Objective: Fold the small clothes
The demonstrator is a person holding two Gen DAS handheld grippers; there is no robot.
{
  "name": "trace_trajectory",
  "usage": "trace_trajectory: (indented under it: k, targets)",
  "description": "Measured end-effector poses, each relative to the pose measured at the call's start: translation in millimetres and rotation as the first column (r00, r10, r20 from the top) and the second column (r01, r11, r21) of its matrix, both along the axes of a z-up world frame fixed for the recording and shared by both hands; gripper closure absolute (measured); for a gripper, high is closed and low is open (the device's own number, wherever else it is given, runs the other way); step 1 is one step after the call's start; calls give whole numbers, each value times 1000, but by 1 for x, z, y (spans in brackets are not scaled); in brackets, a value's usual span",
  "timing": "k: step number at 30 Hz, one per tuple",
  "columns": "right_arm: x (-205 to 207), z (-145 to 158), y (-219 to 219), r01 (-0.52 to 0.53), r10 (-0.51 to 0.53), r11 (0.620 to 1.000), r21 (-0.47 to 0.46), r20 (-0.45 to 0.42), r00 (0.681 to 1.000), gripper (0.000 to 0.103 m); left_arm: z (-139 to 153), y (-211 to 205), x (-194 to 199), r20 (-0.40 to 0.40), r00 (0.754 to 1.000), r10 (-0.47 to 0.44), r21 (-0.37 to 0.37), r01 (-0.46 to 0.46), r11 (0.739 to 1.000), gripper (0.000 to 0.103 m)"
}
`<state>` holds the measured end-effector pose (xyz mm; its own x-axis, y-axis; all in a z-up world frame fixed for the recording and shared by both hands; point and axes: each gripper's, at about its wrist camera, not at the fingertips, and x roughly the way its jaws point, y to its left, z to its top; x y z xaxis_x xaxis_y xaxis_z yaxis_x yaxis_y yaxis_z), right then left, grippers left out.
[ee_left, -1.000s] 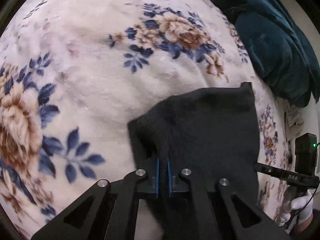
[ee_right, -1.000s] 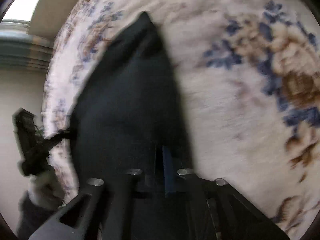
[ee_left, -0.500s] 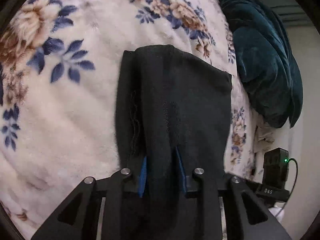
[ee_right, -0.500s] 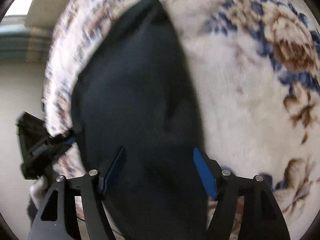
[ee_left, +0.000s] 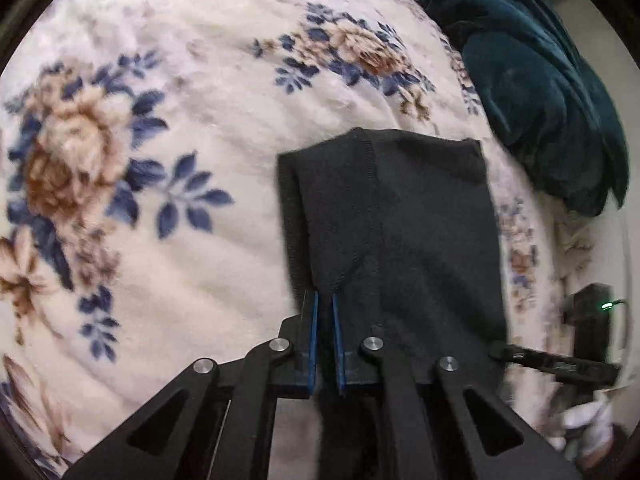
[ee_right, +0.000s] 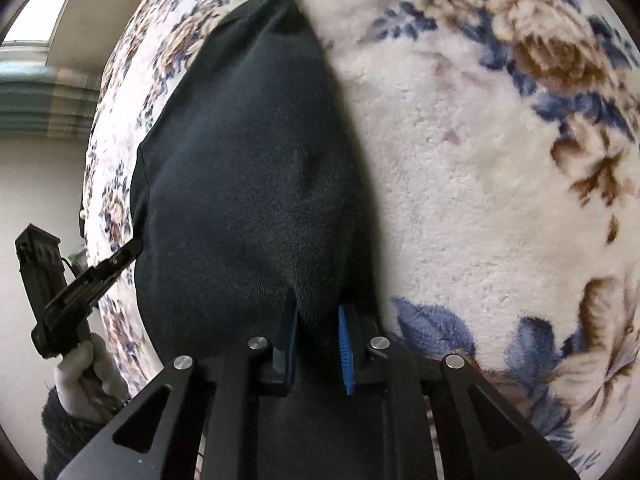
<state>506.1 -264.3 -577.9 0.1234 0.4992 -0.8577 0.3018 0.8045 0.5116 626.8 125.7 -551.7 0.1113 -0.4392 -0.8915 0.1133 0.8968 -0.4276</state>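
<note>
The left gripper and the right gripper, whose jaws have just been closing, each pinch the near edge of the dark cloth on the flowery bed, so it looks partly folded, with more folding left.

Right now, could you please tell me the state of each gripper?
Left gripper: closed on the black cloth.
Right gripper: jaws have just been closing, pinching a fold of that cloth.

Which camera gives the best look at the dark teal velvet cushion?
The left wrist view: the dark teal velvet cushion fills its upper right corner, beside the floral fleece blanket. The right wrist view shows none of it.
</note>
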Motion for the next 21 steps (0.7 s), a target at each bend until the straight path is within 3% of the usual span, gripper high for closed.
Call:
trace_trajectory:
  k: [3,5,7,9,12,15,18,21]
  targets:
    - [6,1,1,-23,24,1000,19,-38,999,77,8,14,-8,-44,995,90,-99,-94,991,93]
    - [2,7,-6,-32,33,999,22,-47,998,73,4,19,-20,-92,989,112,-153,-125,980,81]
    - [-5,17,-8,-34,35,999,29,-34,999,52,-4,18,-34,-129,985,114,-175,-136,975,81]
    - [-14,24,-8,-34,35,998,44,-25,999,46,-14,12,-44,-156,982,105,-195,-134,971,81]
    - [-31,23,-4,-25,27,998,53,-45,999,46,-22,8,-52,-151,980,127,-213,-157,964,81]
    - [-46,16,1,-30,31,999,19,-61,998,46,-27,2,-52,-119,986,118,-143,-135,980,78]
    - [-58,6,2,-3,6,999,43,-89,996,46,-22,3,-54,-114,985,131,-203,-153,967,81]
    - [-70,-5,0,44,-36,997,67,-126,991,46,-20,-3,-58,-118,989,88,-259,-116,959,81]
